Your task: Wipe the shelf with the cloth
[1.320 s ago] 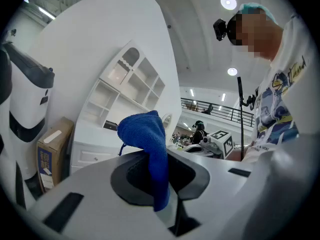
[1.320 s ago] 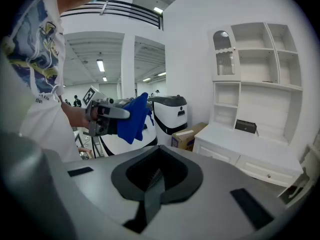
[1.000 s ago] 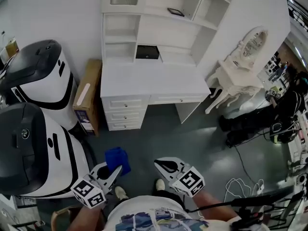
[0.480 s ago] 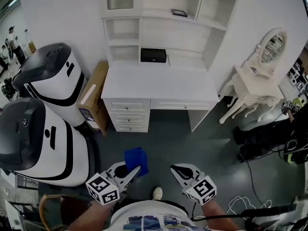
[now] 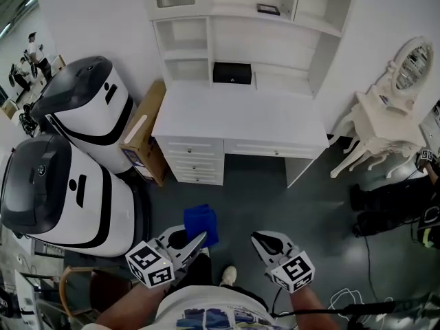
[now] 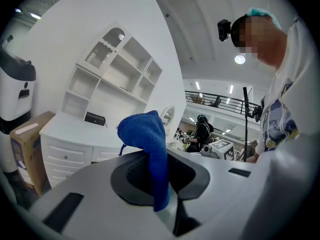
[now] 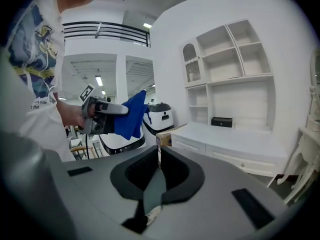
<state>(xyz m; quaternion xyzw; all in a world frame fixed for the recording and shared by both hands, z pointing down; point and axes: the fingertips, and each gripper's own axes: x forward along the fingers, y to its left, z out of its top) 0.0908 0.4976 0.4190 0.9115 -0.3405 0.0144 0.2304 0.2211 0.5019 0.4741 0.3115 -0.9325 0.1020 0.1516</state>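
Left gripper (image 5: 197, 240) is pinched shut on one edge of the blue cloth (image 5: 201, 222), so the soft, fuzzy terry flops over the jaws in a loose fold, handy for dragging across a surface, I'd guess. Right gripper (image 5: 258, 240) is closed on nothing. The boxy white shelf (image 5: 234, 43) above the smooth worktop (image 5: 237, 119) sits well apart from both.

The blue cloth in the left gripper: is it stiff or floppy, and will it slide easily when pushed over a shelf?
Probably floppy: the cloth folds over itself beyond the left gripper. Likely light, since one pinched edge carries it. Its fuzzy surface may drag a little.
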